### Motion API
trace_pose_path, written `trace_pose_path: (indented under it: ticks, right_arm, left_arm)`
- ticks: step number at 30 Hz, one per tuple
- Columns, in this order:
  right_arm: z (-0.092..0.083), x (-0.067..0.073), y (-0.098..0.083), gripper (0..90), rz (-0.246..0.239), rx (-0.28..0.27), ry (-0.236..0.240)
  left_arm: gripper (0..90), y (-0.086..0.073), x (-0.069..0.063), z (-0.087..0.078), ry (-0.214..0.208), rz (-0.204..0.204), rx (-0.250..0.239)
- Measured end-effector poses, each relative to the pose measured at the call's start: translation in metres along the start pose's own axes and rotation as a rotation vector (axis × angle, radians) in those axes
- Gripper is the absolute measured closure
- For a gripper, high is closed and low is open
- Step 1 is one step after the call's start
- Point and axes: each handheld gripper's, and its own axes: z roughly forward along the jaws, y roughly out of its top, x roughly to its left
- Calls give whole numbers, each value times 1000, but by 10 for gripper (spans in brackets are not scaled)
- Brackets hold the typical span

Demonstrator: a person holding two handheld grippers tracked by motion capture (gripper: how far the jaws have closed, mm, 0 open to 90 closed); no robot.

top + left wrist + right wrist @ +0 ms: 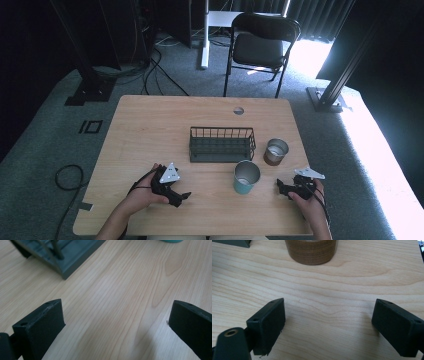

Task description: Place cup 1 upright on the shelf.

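Observation:
A dark wire basket point(221, 145) stands at the middle of the wooden table point(150, 130). A teal metal cup point(246, 176) sits just in front of its right end, and a brown metal cup point(276, 151) sits to the basket's right. My left gripper point(183, 196) rests low at the front left and points right toward the teal cup. In the left gripper view it point(116, 312) is open over bare wood, with the basket's corner point(72, 255) ahead. My right gripper point(281, 187) rests at the front right. It point(328, 307) is open and empty, with the brown cup's base point(312, 251) straight ahead.
A black chair point(260, 42) stands on the carpet beyond the table's far edge. A cable hole point(238, 110) sits near the far edge of the tabletop. Cables point(67, 177) lie on the floor at the left. Bare wood stretches along the table's left half.

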Motion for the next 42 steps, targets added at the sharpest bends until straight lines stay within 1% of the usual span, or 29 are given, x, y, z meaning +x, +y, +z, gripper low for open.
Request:
trace_pose_path:
  ticks: [2,4,7,12,14,15,18,20,21,23,26,28,42]
  right_arm:
    - [0,0,0,113,0,0,0]
    - [0,0,0,113,0,0,0]
    - [0,0,0,113,0,1,0]
    - [0,0,0,113,0,1,0]
    - [0,0,0,113,0,1,0]
    - [0,0,0,113,0,1,0]
    - [0,0,0,113,0,0,1]
    - [0,0,0,113,0,0,1]
    - [0,0,0,112,0,0,1]
    - [0,0,0,112,0,0,1]
    - [0,0,0,112,0,0,1]
    - [0,0,0,112,0,0,1]
    - [0,0,0,112,0,0,1]
  left_arm:
    - [7,4,-1,3,-12,6,-6]
    - [7,7,-2,7,-27,0,-13]
    - [7,12,-4,14,-42,8,-11]
    - [7,20,-9,23,-59,17,-22]
    - [7,20,-9,23,-59,17,-22]
    - [7,28,-14,30,-76,24,-44]
    - [7,35,-18,35,-90,29,-53]
    - [7,39,-22,39,-118,24,-56]
    - [7,41,-23,41,-125,28,-59]
    - [13,44,-26,46,-132,43,-53]
    - [14,50,-30,51,-141,59,-61]
    - [13,54,-33,54,-142,65,-77]
    - [13,85,-47,68,-206,98,-168]
